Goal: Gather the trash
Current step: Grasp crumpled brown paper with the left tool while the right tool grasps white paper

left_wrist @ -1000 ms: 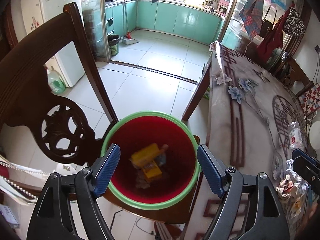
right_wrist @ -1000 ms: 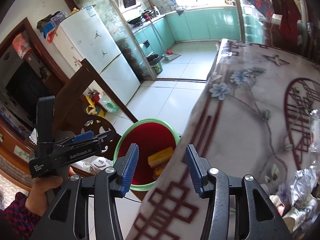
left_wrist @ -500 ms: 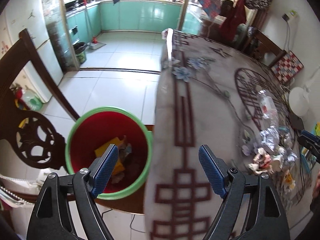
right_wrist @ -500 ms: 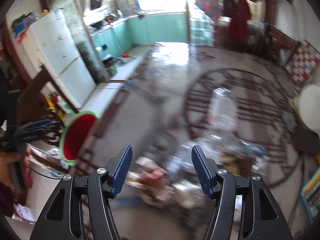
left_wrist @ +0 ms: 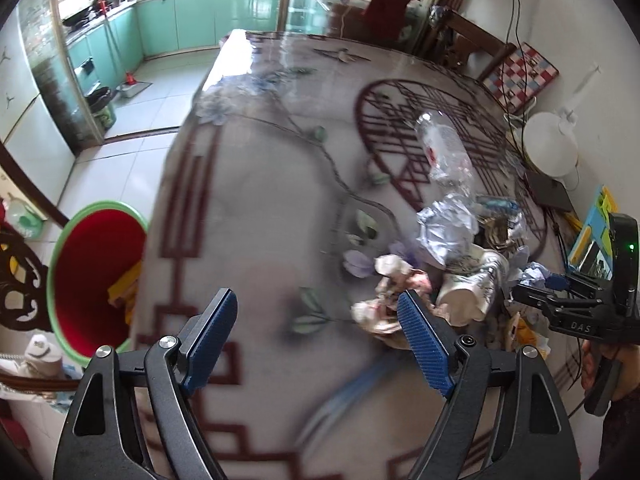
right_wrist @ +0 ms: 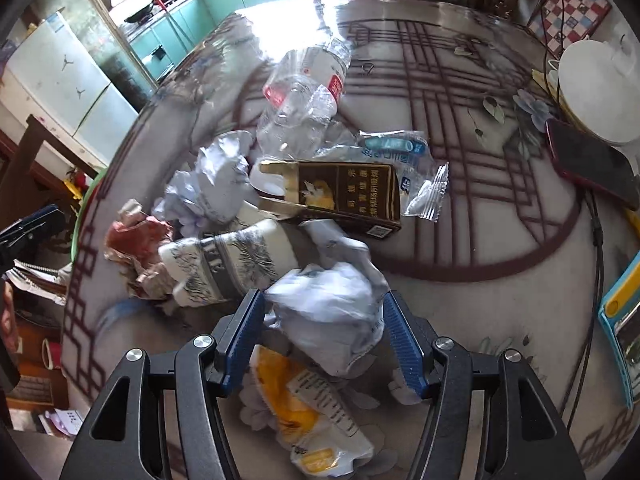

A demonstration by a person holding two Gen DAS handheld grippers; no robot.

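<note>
Beside brown cigarette carton [right_wrist: 344, 196] | right gripper [right_wrist: 324, 344] closing around crumpled white paper wad [right_wrist: 328, 312], contact unclear | left gripper [left_wrist: 316, 340] released, arrived from bin

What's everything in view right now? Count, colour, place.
table: 1, grey with maroon pattern, under everything
bin: 1, red with green rim, below the table's edge
bottle: 1, clear, crushed, far end of pile
carton: 1, brown and gold, mid pile
paper cup: 1, white with grey print, on its side
crumpled white paper: 2, one between right gripper's fingers, one beside the carton
reddish paper: 1, near table edge
yellow wrapper: 1, under right gripper
phone: 1, dark red, apart from the pile
left gripper: open, over bare table
right gripper: jaws just closing around paper, grip unclear
</note>
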